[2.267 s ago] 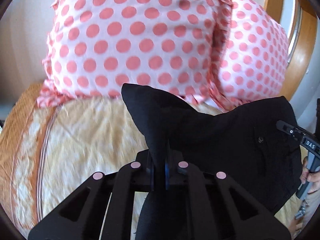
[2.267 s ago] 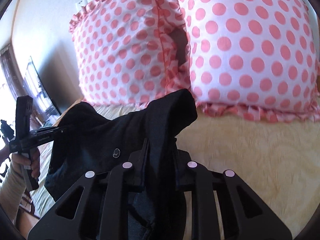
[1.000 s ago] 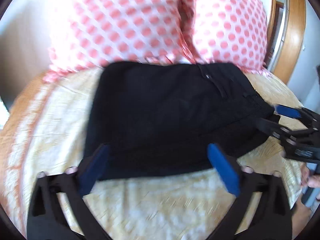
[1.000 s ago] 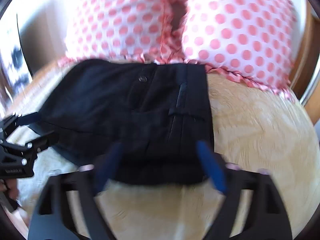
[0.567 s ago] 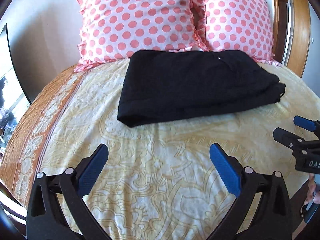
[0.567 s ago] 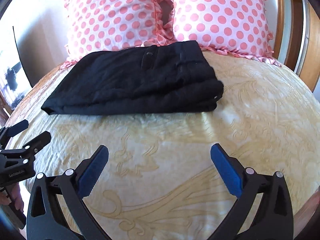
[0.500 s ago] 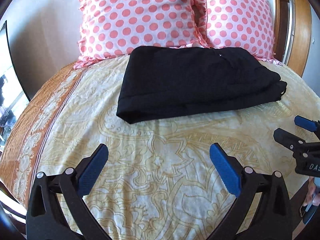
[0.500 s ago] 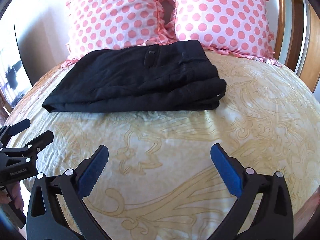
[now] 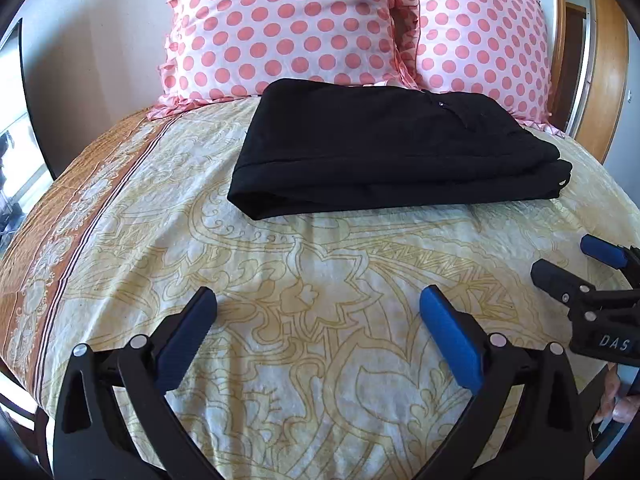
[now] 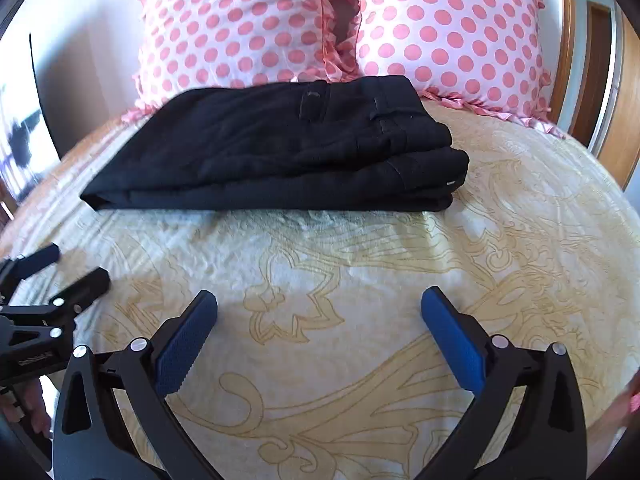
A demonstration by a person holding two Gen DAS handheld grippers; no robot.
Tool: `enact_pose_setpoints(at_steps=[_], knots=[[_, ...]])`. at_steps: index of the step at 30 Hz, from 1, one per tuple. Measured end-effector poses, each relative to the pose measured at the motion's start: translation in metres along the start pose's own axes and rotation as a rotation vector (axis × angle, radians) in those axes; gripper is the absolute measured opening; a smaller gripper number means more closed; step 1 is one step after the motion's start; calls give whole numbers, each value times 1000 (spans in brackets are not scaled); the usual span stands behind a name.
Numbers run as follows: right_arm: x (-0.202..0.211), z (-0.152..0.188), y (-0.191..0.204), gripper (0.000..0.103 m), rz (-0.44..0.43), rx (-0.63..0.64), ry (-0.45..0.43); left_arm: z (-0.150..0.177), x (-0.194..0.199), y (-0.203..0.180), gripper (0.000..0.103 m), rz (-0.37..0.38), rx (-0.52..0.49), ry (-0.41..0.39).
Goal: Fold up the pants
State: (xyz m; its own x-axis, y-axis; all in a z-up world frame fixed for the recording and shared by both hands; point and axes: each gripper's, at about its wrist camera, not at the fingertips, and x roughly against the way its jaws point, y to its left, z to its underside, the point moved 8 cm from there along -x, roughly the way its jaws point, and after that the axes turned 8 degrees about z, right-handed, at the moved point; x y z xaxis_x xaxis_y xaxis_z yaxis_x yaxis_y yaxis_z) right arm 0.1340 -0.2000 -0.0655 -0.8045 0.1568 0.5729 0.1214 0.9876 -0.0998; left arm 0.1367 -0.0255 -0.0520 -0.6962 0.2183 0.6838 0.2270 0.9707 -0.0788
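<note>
In front of me the folded pants [image 9: 384, 148] lie on the bed cover [image 9: 320, 280], near the far end of the bed. Directly behind them two pillows [image 10: 240, 28] stand side by side, and the pants touch their lower edges. My left gripper [image 9: 318, 304] and my right gripper [image 10: 318, 304] are both nearer to me than the pants, well apart from them, with the jaws spread wide and nothing between them.

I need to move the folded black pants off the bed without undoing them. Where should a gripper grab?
Probably the near-left corner of the pants, coming in low from the front: there the layers end in one rounded fold, while the right end shows separate stacked edges.
</note>
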Motion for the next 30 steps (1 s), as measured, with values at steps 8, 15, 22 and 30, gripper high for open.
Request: enact_pose_setpoints(at_steps=[8,15,22,30], knots=[[1,1,0,102,3,-9,-16,1,1,0,101,-23,16,-14],[2,3,-1,102,9,-19,-44,2,1,1,101,-14,7,-21],[2,3,-1,102,10,-20,-55,1,1,0,101,-9,0,-28],[2,3,-1,102,11,-20,-57,1,1,0,101,-8,-1,-28]])
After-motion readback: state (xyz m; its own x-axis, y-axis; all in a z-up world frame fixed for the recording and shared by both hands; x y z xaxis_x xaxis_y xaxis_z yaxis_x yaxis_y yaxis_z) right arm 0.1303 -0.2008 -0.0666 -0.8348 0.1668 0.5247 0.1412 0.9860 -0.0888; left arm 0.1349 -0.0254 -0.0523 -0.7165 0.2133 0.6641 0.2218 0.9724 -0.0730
